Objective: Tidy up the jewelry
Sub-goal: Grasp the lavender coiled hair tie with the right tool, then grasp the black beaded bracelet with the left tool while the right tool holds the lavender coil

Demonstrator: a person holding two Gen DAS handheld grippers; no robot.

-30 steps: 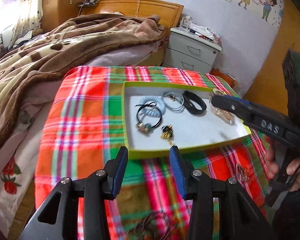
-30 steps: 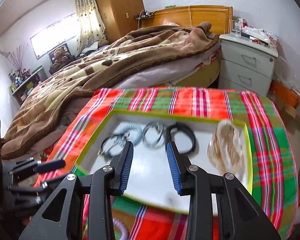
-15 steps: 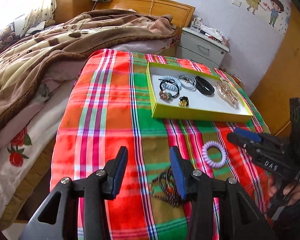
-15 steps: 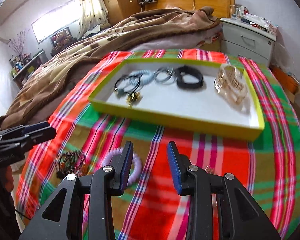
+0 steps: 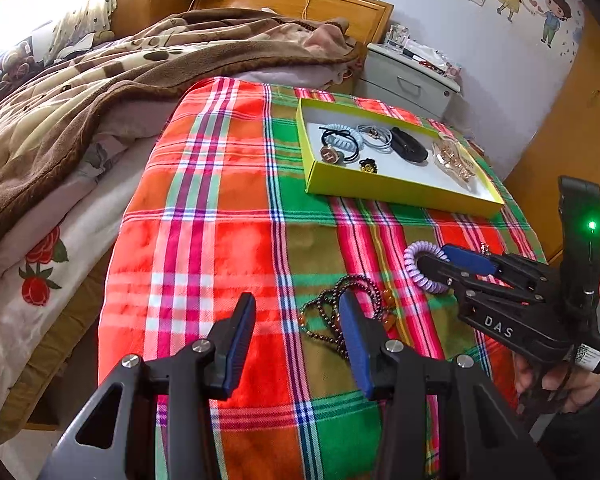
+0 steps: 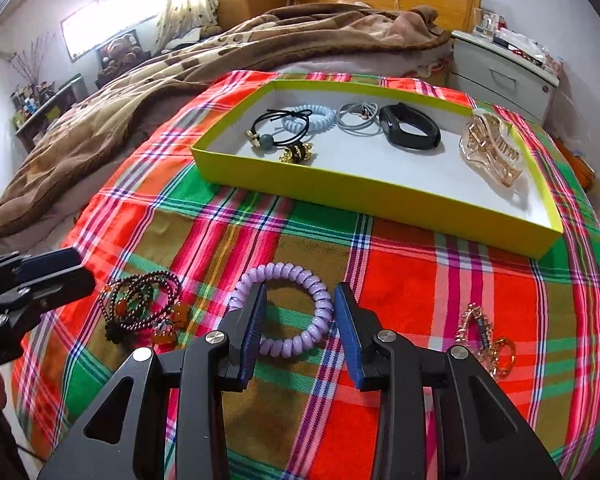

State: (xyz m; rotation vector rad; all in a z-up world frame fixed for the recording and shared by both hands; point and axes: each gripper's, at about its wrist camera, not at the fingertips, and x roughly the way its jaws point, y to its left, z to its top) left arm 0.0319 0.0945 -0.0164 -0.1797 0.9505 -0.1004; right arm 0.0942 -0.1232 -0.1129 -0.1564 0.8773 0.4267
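A yellow-green tray [image 6: 364, 194] [image 5: 380, 192] on the plaid cloth holds hair ties, a black band [image 6: 410, 126] and a clear hair claw [image 6: 492, 150]. On the cloth lie a lilac spiral hair tie [image 6: 288, 308] [image 5: 414, 266], a dark bead bracelet [image 6: 144, 304] [image 5: 332, 308] and a gold chain piece [image 6: 486, 340]. My right gripper [image 6: 298, 320] [image 5: 452, 266] is open and empty, its fingers either side of the lilac tie. My left gripper [image 5: 296, 328] [image 6: 60, 276] is open and empty, just left of the bead bracelet.
The plaid cloth [image 5: 220, 220] covers a small table beside a bed with a brown blanket [image 5: 80, 92]. A white nightstand [image 5: 412, 80] stands behind the tray. A wooden wardrobe [image 5: 572, 120] is at the right.
Both grippers have pulled back from the tray toward the near side of the cloth. The right gripper now straddles the lilac hair tie; the left sits by the bead bracelet.
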